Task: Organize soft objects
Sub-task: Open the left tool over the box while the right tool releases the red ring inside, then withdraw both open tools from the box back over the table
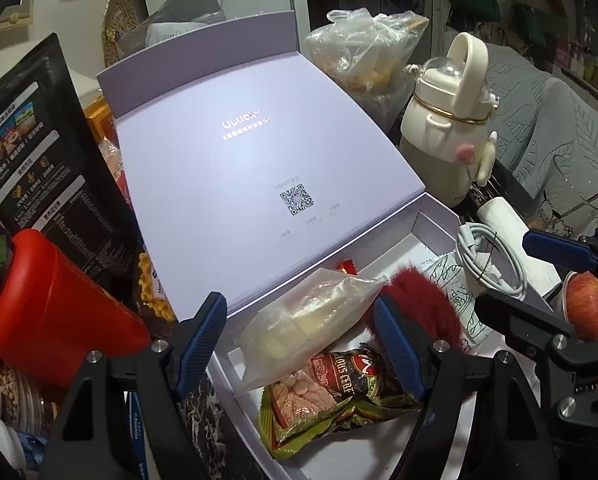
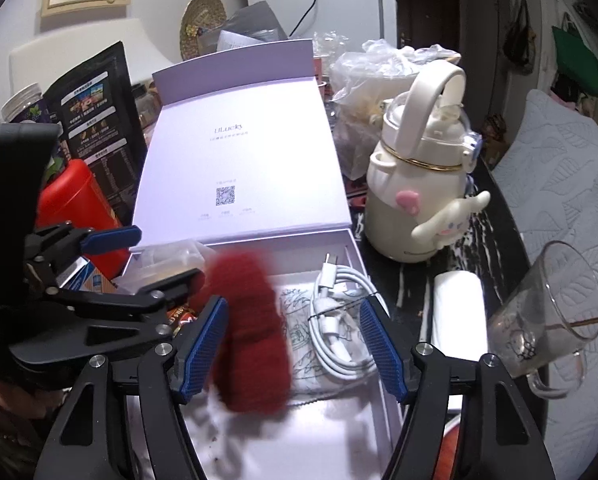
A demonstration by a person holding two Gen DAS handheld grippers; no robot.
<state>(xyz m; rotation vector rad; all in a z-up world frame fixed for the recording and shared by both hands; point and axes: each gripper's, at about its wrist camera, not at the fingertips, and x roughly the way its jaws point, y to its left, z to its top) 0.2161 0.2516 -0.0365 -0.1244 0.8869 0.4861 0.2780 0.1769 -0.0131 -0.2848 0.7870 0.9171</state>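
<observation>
An open white box (image 1: 427, 232) with its lilac lid (image 1: 235, 168) raised holds several soft things: a translucent bag (image 1: 311, 320), a green snack packet (image 1: 339, 396), a red furry piece (image 1: 419, 300), a printed cloth pouch (image 1: 459, 292) and a coiled white cable (image 1: 495, 260). My left gripper (image 1: 299, 348) is open, its fingers either side of the translucent bag. My right gripper (image 2: 295, 348) is open over the box (image 2: 351, 248); the red furry piece (image 2: 251, 328), blurred, is between its fingers, beside the cable (image 2: 339, 320) and pouch (image 2: 299, 344). The right gripper also shows at the right of the left wrist view (image 1: 531, 276).
A cream kettle-shaped bottle (image 2: 415, 184) stands right of the box. A glass mug (image 2: 547, 320) and white roll (image 2: 459, 312) lie at right. A red canister (image 1: 51, 312), black pouch (image 1: 39, 140), plastic bag (image 1: 363, 52) and an apple (image 1: 591, 304) crowd the dark table.
</observation>
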